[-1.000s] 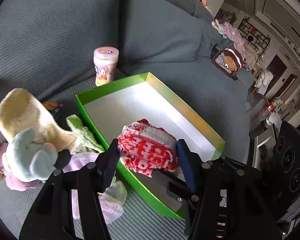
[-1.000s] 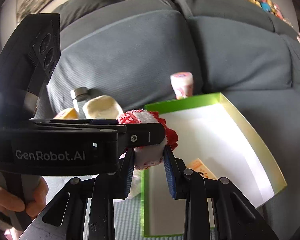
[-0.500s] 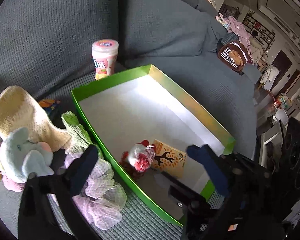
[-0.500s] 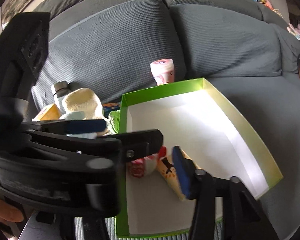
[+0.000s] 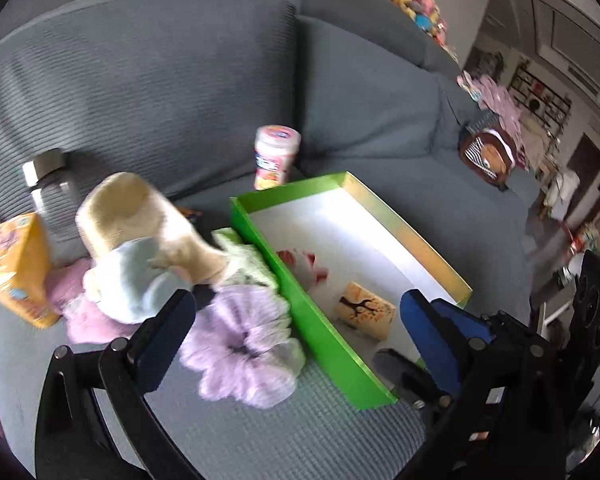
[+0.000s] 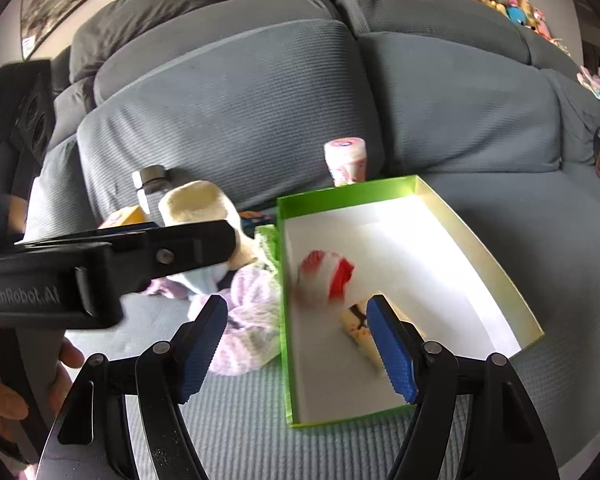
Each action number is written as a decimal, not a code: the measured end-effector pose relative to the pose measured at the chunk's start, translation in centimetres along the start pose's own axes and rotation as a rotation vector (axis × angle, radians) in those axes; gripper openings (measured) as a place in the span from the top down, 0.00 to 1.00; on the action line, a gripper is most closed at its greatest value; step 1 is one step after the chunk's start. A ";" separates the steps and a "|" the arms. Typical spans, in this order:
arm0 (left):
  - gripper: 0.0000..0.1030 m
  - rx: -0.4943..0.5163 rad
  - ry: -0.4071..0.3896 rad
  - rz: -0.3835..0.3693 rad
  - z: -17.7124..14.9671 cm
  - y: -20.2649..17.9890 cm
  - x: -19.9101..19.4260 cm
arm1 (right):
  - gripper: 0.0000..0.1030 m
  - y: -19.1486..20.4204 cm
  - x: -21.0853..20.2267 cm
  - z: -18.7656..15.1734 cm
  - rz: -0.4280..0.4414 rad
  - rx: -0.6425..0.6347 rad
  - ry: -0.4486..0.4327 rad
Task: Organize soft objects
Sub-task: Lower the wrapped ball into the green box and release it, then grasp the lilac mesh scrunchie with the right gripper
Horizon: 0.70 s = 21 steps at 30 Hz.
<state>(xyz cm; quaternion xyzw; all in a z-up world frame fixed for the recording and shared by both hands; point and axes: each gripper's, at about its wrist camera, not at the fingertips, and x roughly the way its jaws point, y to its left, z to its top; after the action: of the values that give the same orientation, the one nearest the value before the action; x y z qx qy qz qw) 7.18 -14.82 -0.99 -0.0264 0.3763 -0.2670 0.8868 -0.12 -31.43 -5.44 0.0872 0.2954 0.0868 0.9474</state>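
Observation:
A green box [image 5: 312, 316] [image 6: 286, 320] with a white floor sits on the grey sofa seat. A red and white knitted piece [image 6: 326, 276] [image 5: 304, 266] lies in it, blurred, beside an orange-printed soft block [image 5: 366, 314] [image 6: 356, 326]. Left of the box lie a lilac scrunchie [image 5: 244, 340] [image 6: 248, 316], a green knit [image 5: 244, 260], a cream sock [image 5: 140, 220] [image 6: 200, 204] and a pale blue plush [image 5: 136, 280]. My left gripper [image 5: 300, 326] is open and empty over the scrunchie and the box's near wall. My right gripper [image 6: 296, 344] is open and empty above the box's near end.
A pink candy tub [image 5: 276, 158] [image 6: 346, 160] stands against the sofa back [image 5: 160, 80]. A bottle [image 5: 48, 180] and an orange carton [image 5: 16, 264] are at the left. A brown bag [image 5: 486, 156] lies on the seat at the right. The left tool's body [image 6: 100, 264] crosses the right view.
Both grippers opened and let go of the red and white knitted piece; it dropped into the green box. Both grippers have pulled back and up, the left swinging toward the pile.

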 end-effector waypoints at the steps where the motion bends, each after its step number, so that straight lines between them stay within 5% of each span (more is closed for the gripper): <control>1: 0.01 -0.009 -0.015 0.006 -0.4 0.4 -0.8 | 0.29 0.4 -0.2 -0.1 0.009 -0.004 0.001; 10: 0.01 -0.107 -0.112 0.123 -4.5 5.4 -7.2 | 0.29 5.5 -0.9 -1.8 0.137 -0.132 0.026; 15: 0.01 -0.244 -0.054 0.063 -7.6 8.9 -8.1 | 0.29 8.4 0.6 -4.2 0.173 -0.228 0.085; 21: 0.01 -0.321 0.019 0.096 -10.6 11.6 -7.1 | 0.29 11.0 4.1 -6.8 0.140 -0.290 0.156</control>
<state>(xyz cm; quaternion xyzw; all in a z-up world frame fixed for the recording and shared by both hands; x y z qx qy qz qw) 1.11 0.27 -6.84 -0.1469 0.4233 -0.1610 0.8794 -1.99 -19.13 -10.80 -0.0371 0.3456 0.2006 0.9159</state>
